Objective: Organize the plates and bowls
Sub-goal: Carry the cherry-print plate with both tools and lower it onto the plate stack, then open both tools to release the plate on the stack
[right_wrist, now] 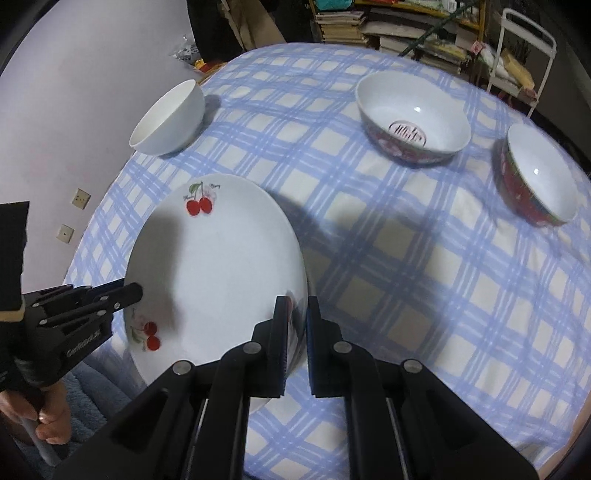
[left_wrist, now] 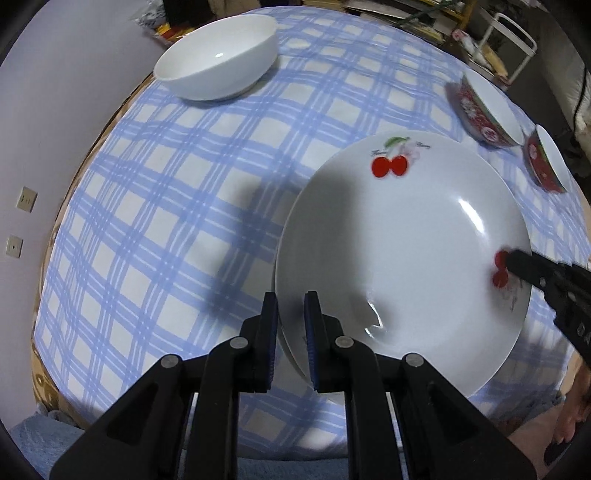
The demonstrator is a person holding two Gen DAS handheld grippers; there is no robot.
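A white plate with red cherries (left_wrist: pixel 406 251) sits on the checked tablecloth, with a second plate's rim showing under it. My left gripper (left_wrist: pixel 290 314) is shut on its left rim. My right gripper (right_wrist: pixel 297 314) is shut on the plate's (right_wrist: pixel 218 277) right rim; its finger also shows in the left wrist view (left_wrist: pixel 524 266). The left gripper shows in the right wrist view (right_wrist: pixel 129 291). A plain white bowl (left_wrist: pixel 218 59) stands at the far left (right_wrist: pixel 170 120). Two red-patterned bowls (right_wrist: pixel 413 118) (right_wrist: pixel 535 177) stand at the far right.
The blue checked tablecloth (right_wrist: pixel 406 277) covers a round table. A purple wall with sockets (left_wrist: pixel 27 199) is on the left. Shelves of books (right_wrist: pixel 388 29) and a white metal frame (right_wrist: pixel 524 44) stand behind the table.
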